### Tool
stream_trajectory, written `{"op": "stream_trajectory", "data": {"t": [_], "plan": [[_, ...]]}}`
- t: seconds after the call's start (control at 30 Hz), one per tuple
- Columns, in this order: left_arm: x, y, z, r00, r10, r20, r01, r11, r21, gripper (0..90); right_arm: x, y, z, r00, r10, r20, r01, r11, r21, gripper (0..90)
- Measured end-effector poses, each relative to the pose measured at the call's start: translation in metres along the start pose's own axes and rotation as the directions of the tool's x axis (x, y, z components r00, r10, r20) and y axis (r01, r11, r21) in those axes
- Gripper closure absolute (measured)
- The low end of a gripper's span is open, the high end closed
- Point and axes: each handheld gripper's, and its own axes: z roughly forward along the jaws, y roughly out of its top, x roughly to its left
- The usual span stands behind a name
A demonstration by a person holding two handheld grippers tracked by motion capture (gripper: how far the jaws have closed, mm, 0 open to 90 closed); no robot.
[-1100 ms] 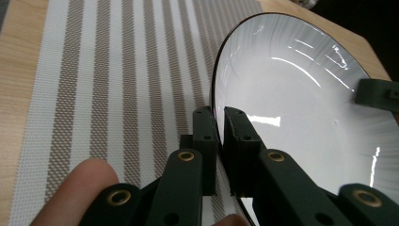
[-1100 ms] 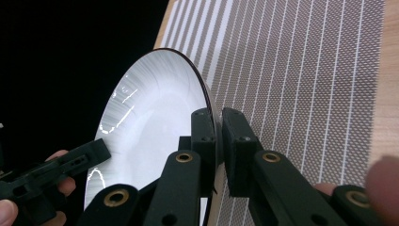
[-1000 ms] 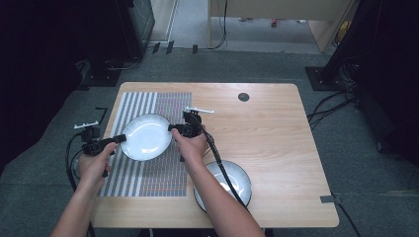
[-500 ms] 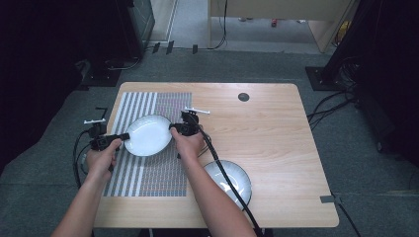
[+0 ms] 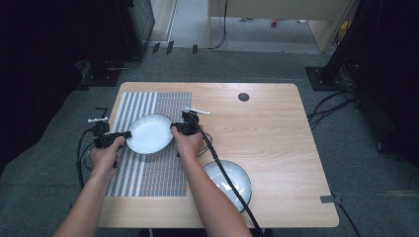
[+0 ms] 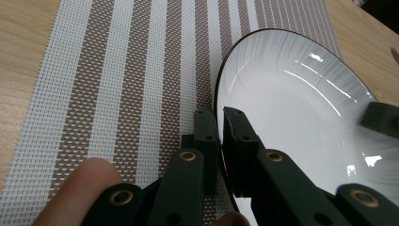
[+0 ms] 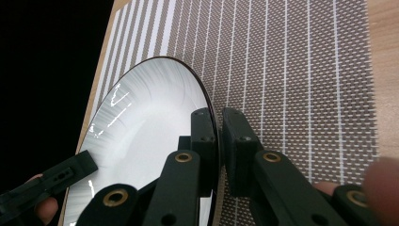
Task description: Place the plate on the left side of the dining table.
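- Spanning the gap between the two tongs, a round white ribbed plate with a thin dark rim (image 5: 149, 134) is held over the striped brown-and-white woven placemat (image 5: 163, 173) on the light wooden table (image 5: 276, 138).
- The left gripper (image 5: 126, 134) is clamped on the plate's left edge; in the left gripper view its jaws are seen pinching the rim (image 6: 220, 136).
- The right gripper (image 5: 174, 128) is closed on the opposite edge, with the rim caught between its jaws in the right gripper view (image 7: 218, 134).
- The opposite tong's black jaw is seen at the plate's far edge in each gripper view.
- A second white round plate (image 5: 236, 180) is seen near the table's front edge, partly covered by the right forearm and a black cable (image 5: 232, 182).
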Motion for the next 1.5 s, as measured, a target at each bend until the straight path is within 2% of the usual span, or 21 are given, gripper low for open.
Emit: {"op": "stream_trajectory", "data": {"t": [0.13,0.27,0.43,0.5,0.6,0.63,0.7,0.77,0.87,0.97,1.03,1.13,1.2,1.23,1.33,1.37,1.43,1.47,1.5], "plan": [[0.0,-0.001,0.0,1.0,0.009,0.003,-0.009,1.0,0.003,86.1,-0.003,0.0,0.002,0.9999,0.009,0.005,-0.009,1.0,0.022,83.1],[-0.003,-0.002,0.001,0.9998,0.016,-0.013,-0.016,0.9999,-0.005,85.9,-0.002,-0.001,0.003,0.9997,0.0,0.023,-0.001,1.0,0.022,82.9],[-0.003,-0.002,0.001,0.9997,0.021,-0.01,-0.021,0.9998,-0.006,85.3,-0.004,0.0,0.003,0.9999,0.0,0.011,0.0,1.0,0.032,82.9],[-0.003,-0.002,0.0,0.9998,0.021,0.006,-0.021,0.9998,-0.008,78.3,-0.005,0.001,0.002,1.0,0.007,0.007,-0.007,0.999,0.035,82.4],[-0.006,-0.003,-0.001,0.9992,0.04,0.0,-0.04,0.9991,-0.016,75.0,-0.004,0.002,0.0,0.9999,0.004,0.01,-0.004,0.999,0.033,81.5],[-0.007,-0.003,-0.001,0.9991,0.042,0.0,-0.042,0.9989,-0.019,71.0,-0.003,0.003,-0.002,0.9996,-0.024,0.017,0.023,1.0,0.013,78.6],[-0.009,-0.003,-0.003,0.9991,0.042,-0.003,-0.043,0.9985,-0.034,69.6,-0.002,0.004,-0.005,0.9994,-0.031,0.017,0.031,1.0,0.006,77.0],[-0.011,-0.003,-0.007,0.9982,0.059,-0.006,-0.059,0.9971,-0.047,67.3,-0.002,0.007,-0.01,0.9987,-0.049,0.014,0.049,0.999,-0.017,74.6],[-0.015,-0.003,-0.013,0.9963,0.084,-0.016,-0.085,0.9941,-0.067,60.9,-0.002,0.011,-0.02,0.9979,-0.064,-0.009,0.063,0.995,-0.077,68.2],[-0.02,-0.004,-0.019,0.9934,0.112,-0.027,-0.113,0.9911,-0.07,52.4,-0.003,0.013,-0.029,0.9911,-0.132,0.012,0.133,0.986,-0.105,64.5],[-0.025,-0.006,-0.022,0.9907,0.13,-0.04,-0.133,0.989,-0.065,46.4,-0.002,0.014,-0.035,0.9837,-0.176,0.038,0.179,0.979,-0.1,57.3],[-0.032,-0.009,-0.025,0.9854,0.153,-0.075,-0.157,0.9856,-0.061,34.0,0.0,0.015,-0.046,0.9808,-0.193,0.029,0.194,0.979,-0.065,51.4],[-0.035,-0.011,-0.027,0.9851,0.148,-0.088,-0.154,0.986,-0.063,25.7,0.004,0.016,-0.058,0.9704,-0.239,0.035,0.241,0.969,-0.063,44.6],[-0.036,-0.011,-0.028,0.9848,0.149,-0.09,-0.155,0.9856,-0.068,25.7,0.004,0.016,-0.058,0.9704,-0.239,0.035,0.241,0.969,-0.063,44.6],[-0.04,-0.014,-0.034,0.9848,0.16,-0.067,-0.166,0.9804,-0.105,19.8,0.005,0.017,-0.071,0.9621,-0.271,0.033,0.273,0.96,-0.071,38.3],[-0.041,-0.015,-0.037,0.9834,0.173,-0.055,-0.178,0.9775,-0.113,19.2,0.005,0.017,-0.075,0.9571,-0.286,0.044,0.289,0.955,-0.066,35.9],[-0.044,-0.017,-0.041,0.9796,0.195,-0.049,-0.2,0.9726,-0.119,18.2,0.004,0.017,-0.085,0.9407,-0.335,0.052,0.338,0.938,-0.072,33.9],[-0.046,-0.018,-0.043,0.978,0.204,-0.044,-0.208,0.9704,-0.123,18.2,0.002,0.017,-0.091,0.9385,-0.342,0.046,0.345,0.935,-0.08,33.6],[-0.047,-0.019,-0.046,0.9764,0.212,-0.04,-0.215,0.9683,-0.126,18.1,0.0,0.018,-0.096,0.9399,-0.339,0.044,0.341,0.936,-0.084,33.6]]}}
